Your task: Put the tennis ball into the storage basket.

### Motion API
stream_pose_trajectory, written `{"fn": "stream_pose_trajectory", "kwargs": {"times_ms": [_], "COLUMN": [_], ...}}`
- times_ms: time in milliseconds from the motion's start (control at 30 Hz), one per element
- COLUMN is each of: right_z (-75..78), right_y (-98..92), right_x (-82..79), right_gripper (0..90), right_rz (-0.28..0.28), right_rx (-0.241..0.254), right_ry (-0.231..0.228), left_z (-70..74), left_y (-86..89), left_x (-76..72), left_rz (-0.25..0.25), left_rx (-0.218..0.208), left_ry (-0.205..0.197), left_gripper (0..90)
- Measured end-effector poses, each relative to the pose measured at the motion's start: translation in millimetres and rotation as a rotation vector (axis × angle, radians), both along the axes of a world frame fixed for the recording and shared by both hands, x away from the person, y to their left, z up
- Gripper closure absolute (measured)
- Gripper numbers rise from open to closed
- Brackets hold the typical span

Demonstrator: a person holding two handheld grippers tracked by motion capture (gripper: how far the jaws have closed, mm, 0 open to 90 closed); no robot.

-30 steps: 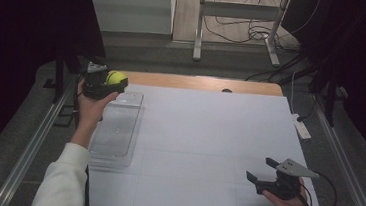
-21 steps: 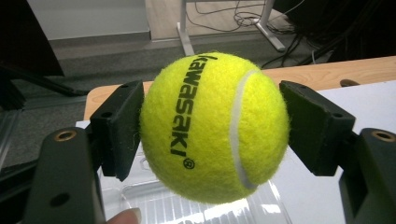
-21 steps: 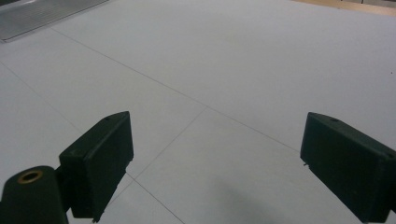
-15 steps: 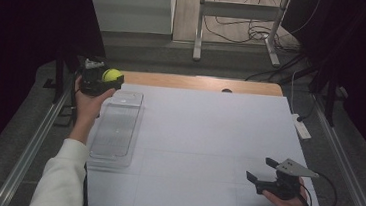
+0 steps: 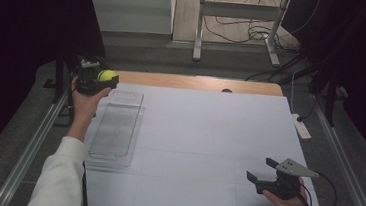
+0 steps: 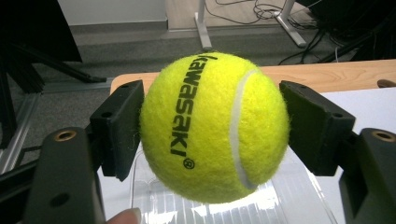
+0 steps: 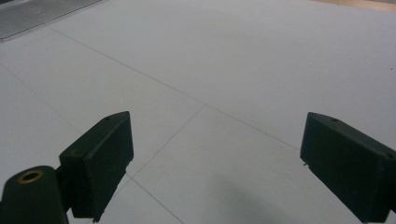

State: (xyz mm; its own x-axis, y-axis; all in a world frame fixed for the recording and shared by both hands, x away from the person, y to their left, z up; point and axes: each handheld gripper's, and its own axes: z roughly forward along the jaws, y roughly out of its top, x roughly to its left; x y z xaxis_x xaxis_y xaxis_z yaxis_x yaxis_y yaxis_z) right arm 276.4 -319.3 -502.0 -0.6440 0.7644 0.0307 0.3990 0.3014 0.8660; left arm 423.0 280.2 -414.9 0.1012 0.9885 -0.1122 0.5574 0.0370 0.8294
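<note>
A clear tray (image 5: 116, 125) lies lengthwise along the left side of the white table (image 5: 208, 135), with a bare wooden strip (image 5: 198, 82) beyond the table's far edge. Nothing stands between the tray and the ball (image 5: 105, 75). The left gripper (image 5: 104, 78) hangs over the tray's far left corner, its jaws clenched on the yellow ball from both sides; in the left gripper view the ball (image 6: 214, 126) sits between the jaws with the tray (image 6: 280, 205) below it. The right gripper (image 5: 261, 171) rests low over the table's near right part, well apart, its jaws spread wide around nothing but bare table (image 7: 233, 70).
</note>
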Motion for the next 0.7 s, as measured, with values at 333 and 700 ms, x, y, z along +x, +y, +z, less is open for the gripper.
{"fn": "stream_pose_trajectory", "kwargs": {"times_ms": [333, 700], "right_z": [0.0, -0.4], "right_y": [-0.3, -0.1], "right_x": [0.0, 0.2], "right_gripper": [10.2, 10.2], "right_rz": [0.0, 0.001], "right_rx": [0.0, -0.002], "right_ry": [-0.001, 0.001], "left_z": [-4.5, -7.6], "left_y": [1.7, 2.5], "left_x": [3.9, 5.2], "left_rz": [0.013, 0.014], "left_rx": [0.006, 0.017], "left_ry": [0.017, 0.034], "left_gripper": [27.0, 27.0]}}
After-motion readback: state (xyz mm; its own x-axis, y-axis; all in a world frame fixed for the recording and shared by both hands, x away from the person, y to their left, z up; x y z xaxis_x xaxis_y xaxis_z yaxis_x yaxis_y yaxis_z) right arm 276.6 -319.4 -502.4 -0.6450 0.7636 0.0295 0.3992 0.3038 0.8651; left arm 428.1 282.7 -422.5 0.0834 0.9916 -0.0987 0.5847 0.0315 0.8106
